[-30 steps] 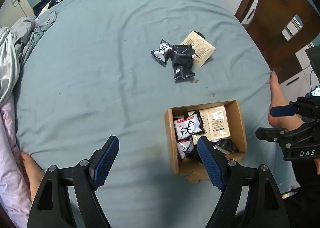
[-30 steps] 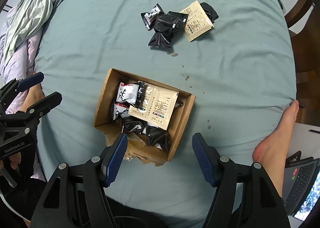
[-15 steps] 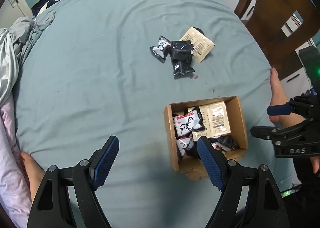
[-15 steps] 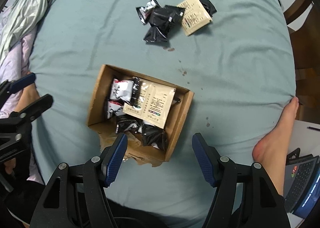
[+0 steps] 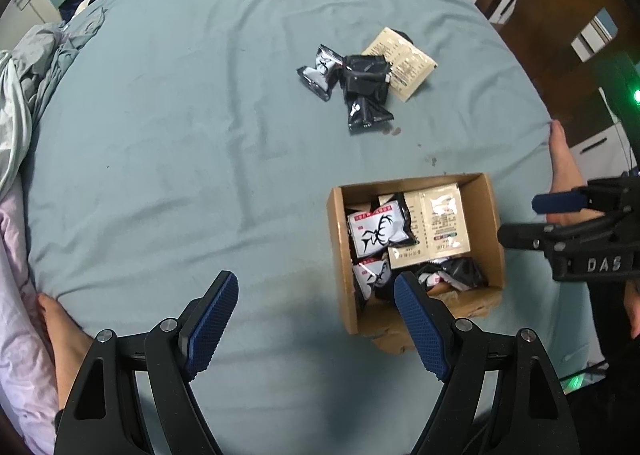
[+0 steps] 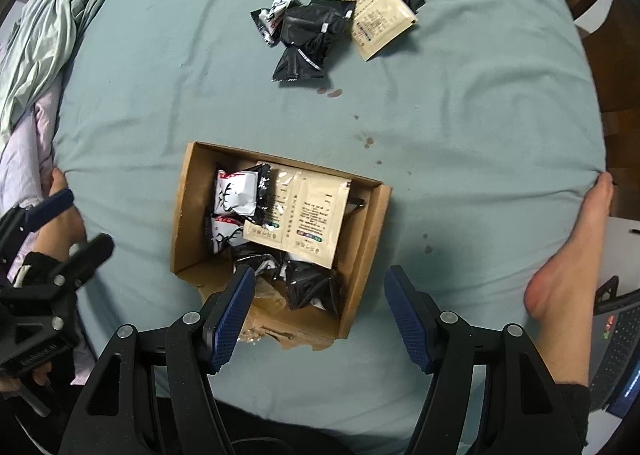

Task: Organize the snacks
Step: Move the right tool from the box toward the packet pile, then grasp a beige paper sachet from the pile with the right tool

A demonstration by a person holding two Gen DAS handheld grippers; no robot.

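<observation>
left wrist view had the left gripper (image 5: 316,319) hanging wide open over the teal bed sheet (image 5: 180,135), holding nothing. cardboard box (image 5: 494,223) sat just right of its right finger, partly filled with snacks: white deer-print packets (image 5: 378,231), beige sachets (image 5: 438,223) and black packets (image 5: 460,271) at the near end. right wrist view showed the right gripper (image 6: 320,315) also spread open and empty, above the box's torn near edge (image 6: 280,331). loose pile of snacks (image 6: 320,31) lay well apart from the box, farther up the sheet: black packets, one white deer packet (image 6: 276,15), one beige sachet (image 6: 380,23) touching them. bare feet (image 6: 572,267) rested on the sheet edges. wooden chair (image 5: 560,35) stood beyond the bed.
</observation>
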